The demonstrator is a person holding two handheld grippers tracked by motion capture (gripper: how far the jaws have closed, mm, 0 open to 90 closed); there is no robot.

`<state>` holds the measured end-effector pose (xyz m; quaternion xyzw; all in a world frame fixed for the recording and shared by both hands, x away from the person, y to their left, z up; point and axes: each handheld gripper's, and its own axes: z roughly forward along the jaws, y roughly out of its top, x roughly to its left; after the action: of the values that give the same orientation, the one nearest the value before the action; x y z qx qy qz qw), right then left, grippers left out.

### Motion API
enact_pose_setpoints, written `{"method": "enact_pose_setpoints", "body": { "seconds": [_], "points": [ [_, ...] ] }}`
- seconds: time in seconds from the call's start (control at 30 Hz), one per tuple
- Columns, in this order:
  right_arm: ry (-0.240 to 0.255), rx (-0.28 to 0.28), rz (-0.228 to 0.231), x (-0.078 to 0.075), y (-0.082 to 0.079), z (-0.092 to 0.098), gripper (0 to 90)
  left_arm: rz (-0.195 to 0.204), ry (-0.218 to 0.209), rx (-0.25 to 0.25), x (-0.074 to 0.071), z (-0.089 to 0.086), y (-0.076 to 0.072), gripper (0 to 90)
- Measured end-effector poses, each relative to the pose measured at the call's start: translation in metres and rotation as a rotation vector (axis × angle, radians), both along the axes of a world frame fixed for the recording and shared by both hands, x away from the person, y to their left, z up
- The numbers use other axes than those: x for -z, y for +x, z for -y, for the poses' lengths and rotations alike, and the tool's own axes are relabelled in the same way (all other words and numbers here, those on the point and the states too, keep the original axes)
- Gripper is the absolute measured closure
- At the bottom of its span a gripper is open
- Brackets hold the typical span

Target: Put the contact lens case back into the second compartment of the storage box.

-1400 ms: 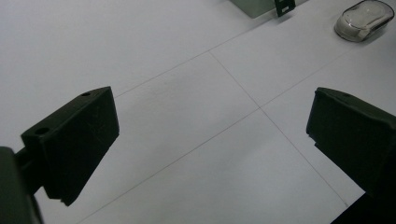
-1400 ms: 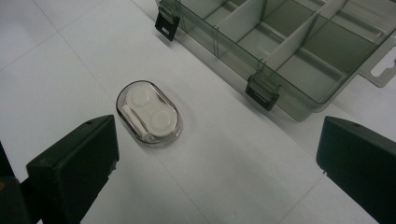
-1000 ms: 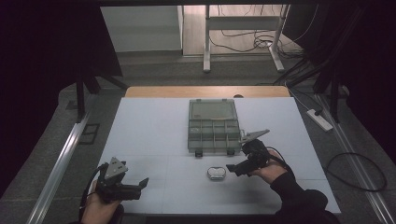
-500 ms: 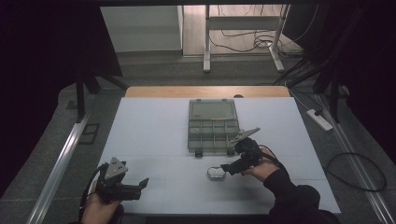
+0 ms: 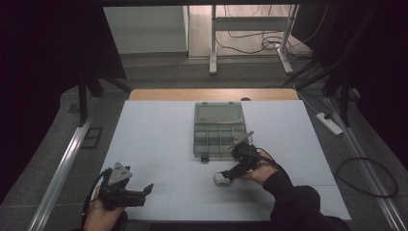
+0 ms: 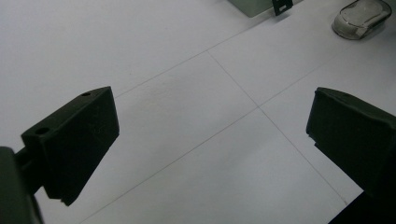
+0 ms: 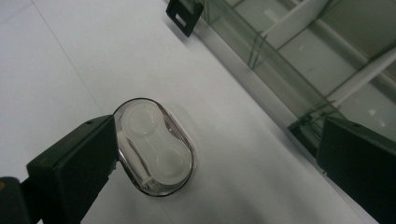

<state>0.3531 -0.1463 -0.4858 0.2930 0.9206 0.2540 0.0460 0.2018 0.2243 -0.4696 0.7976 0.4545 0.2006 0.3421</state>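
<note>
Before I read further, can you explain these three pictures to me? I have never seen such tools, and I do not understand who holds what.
A person sits at a white table, holding a hand-held gripper in each hand. The high view looks down from above. The other two come from cameras riding on the tools. The left hand-held gripper is open above bare table. The right hand-held gripper is open too, one jaw beside a small clear oval case; nothing is held. Behind it lies an open clear compartment box.
</note>
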Motion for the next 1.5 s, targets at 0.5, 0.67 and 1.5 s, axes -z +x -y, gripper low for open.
{"method": "enact_pose_setpoints", "body": {
  "seconds": [0.5,0.67,1.5],
  "points": [
    [-0.061,-0.096,-0.015,0.014,-0.010,-0.019,0.0,0.002,0.004,0.004,0.000,0.000,0.000,2.3],
    [-0.093,-0.130,-0.013,0.021,-0.013,-0.024,0.0,0.003,0.003,0.005,0.000,0.000,0.000,2.3],
    [-0.123,-0.287,0.039,0.022,-0.021,-0.027,42.8,0.003,0.006,0.006,0.000,0.001,-0.001,2.3]
  ]
}}
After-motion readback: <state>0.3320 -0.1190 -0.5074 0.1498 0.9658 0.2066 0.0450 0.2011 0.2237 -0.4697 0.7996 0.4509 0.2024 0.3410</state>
